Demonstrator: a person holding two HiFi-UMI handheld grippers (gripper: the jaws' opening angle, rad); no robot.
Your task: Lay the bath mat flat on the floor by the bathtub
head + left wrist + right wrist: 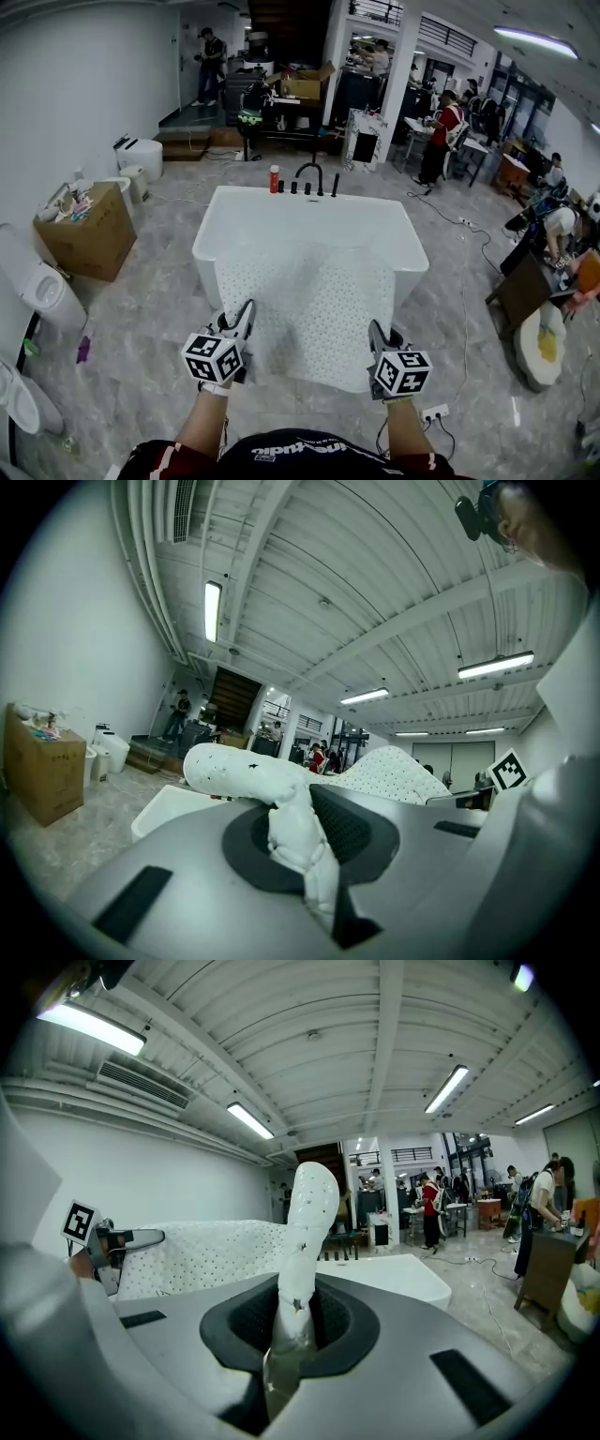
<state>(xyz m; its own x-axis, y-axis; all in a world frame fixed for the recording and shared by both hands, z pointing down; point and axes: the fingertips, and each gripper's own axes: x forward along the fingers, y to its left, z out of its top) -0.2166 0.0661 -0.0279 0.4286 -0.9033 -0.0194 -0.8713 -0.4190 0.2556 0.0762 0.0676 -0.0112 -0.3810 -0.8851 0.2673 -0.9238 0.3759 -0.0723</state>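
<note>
A white perforated bath mat hangs spread between my two grippers, in front of the white bathtub and covering its near wall. My left gripper is shut on the mat's near left corner, and my right gripper is shut on its near right corner. In the left gripper view the pinched mat edge bunches up out of the jaws. In the right gripper view the mat edge stands up from between the jaws. The grey marble floor lies below the mat.
A cardboard box and toilets stand at the left. A power strip with cables lies on the floor by my right arm. Black tap fittings and a red bottle sit on the tub's far rim. People work at tables behind.
</note>
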